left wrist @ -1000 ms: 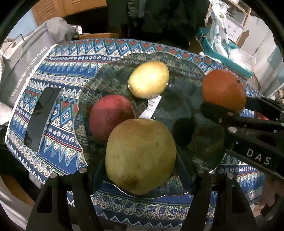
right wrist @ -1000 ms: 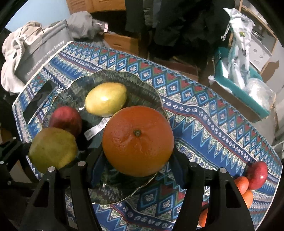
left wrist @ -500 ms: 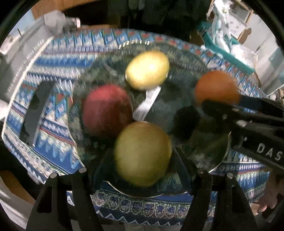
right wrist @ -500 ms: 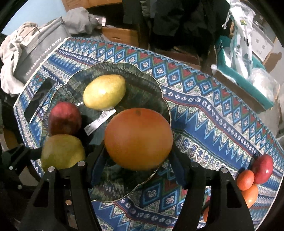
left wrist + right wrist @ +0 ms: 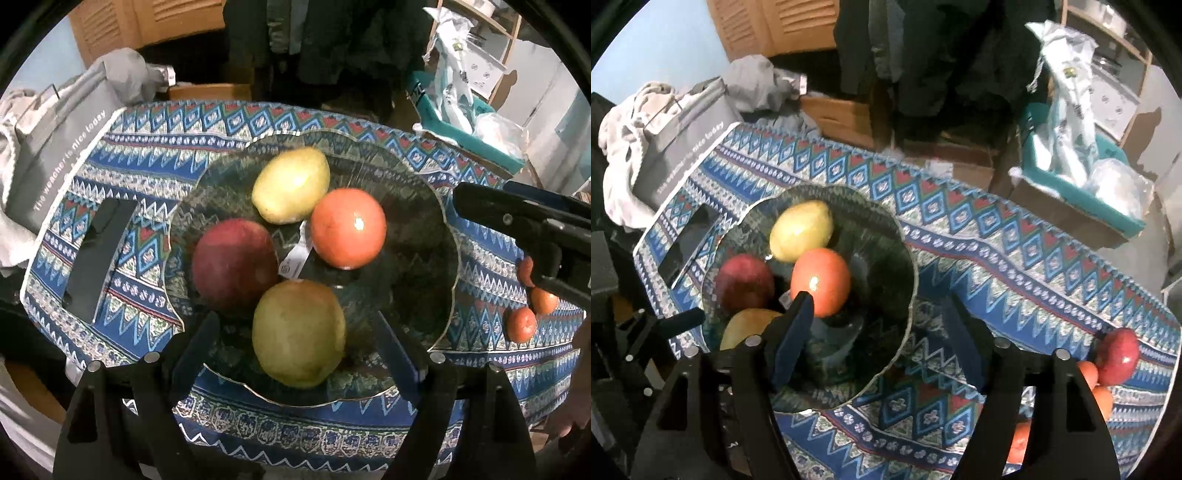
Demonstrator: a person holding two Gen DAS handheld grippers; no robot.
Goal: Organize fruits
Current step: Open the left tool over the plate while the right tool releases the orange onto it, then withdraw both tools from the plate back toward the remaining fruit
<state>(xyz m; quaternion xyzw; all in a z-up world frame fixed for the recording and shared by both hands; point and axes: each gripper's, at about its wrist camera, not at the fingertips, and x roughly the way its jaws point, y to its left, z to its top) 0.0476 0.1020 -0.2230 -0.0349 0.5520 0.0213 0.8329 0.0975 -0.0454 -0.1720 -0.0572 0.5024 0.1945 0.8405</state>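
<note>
Both grippers are spread wide, holding nothing. The bowl (image 5: 448,236) holds four fruits. The little oranges (image 5: 521,325) wait far right, nearest the right gripper (image 5: 875,328).

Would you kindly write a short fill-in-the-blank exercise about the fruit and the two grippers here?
1. The glass bowl holds ____ fruits.
2. The orange touches the ____ lemon.
3. The right gripper is ____ and holds nothing.
4. The left gripper has its fingers on either side of the ____ pear.

Missing words: four; yellow; open; green
</note>
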